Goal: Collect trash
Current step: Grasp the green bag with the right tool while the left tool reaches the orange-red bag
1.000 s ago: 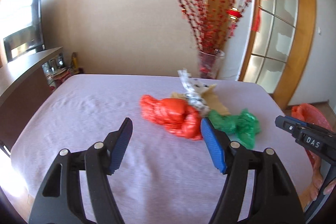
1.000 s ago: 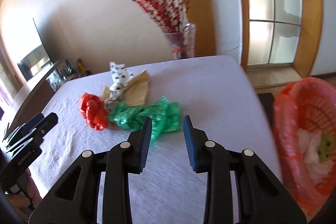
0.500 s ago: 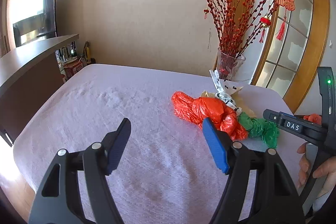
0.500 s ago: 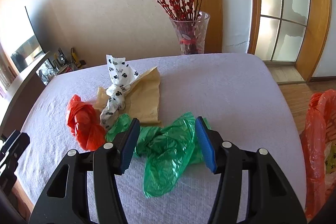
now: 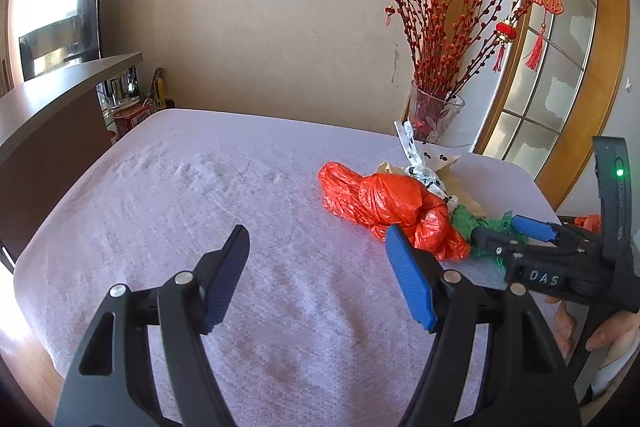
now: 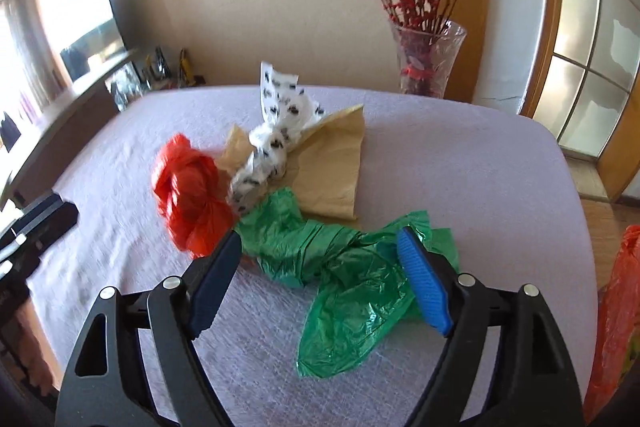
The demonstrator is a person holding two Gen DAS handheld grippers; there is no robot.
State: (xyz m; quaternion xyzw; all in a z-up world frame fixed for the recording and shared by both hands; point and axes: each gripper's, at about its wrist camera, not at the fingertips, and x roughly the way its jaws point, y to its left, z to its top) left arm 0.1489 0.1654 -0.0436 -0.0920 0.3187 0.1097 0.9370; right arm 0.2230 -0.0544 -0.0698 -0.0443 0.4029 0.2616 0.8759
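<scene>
Over a table draped in a pale lilac cloth (image 6: pixel 460 163), the right gripper (image 6: pixel 320 279) has its blue-padded jaws spreading apart around a crumpled green plastic bag (image 6: pixel 344 267), which lies between the fingers with neither pad visibly pressing on it; the right finger's tip sits over the bag's far ruffled end, the left finger's tip at its twisted near end. The green bag stretches long across the cloth, its axis running from the heap toward the table's right edge, with a flat flap trailing toward the camera. Touching its left end is a bunched orange-red plastic bag (image 6: pixel 188 195), and just behind lie a knotted white plastic bag with black spots (image 6: pixel 272 151) and a flat sheet of brown paper (image 6: pixel 328 171), the spotted bag's loose tail standing upright toward the far edge. The left gripper (image 5: pixel 316 271) hovers with its fingers set wide and nothing between them, above bare cloth in the middle of the table; the orange-red bag (image 5: pixel 388 203) lies just beyond its right fingertip, long axis slanting from the far left down toward the right gripper (image 5: pixel 516 231). A glass vase of red berry branches (image 6: pixel 428 63) stands behind the table's far right corner, and an orange-lined bin (image 6: pixel 616 311) sits off the right edge.
</scene>
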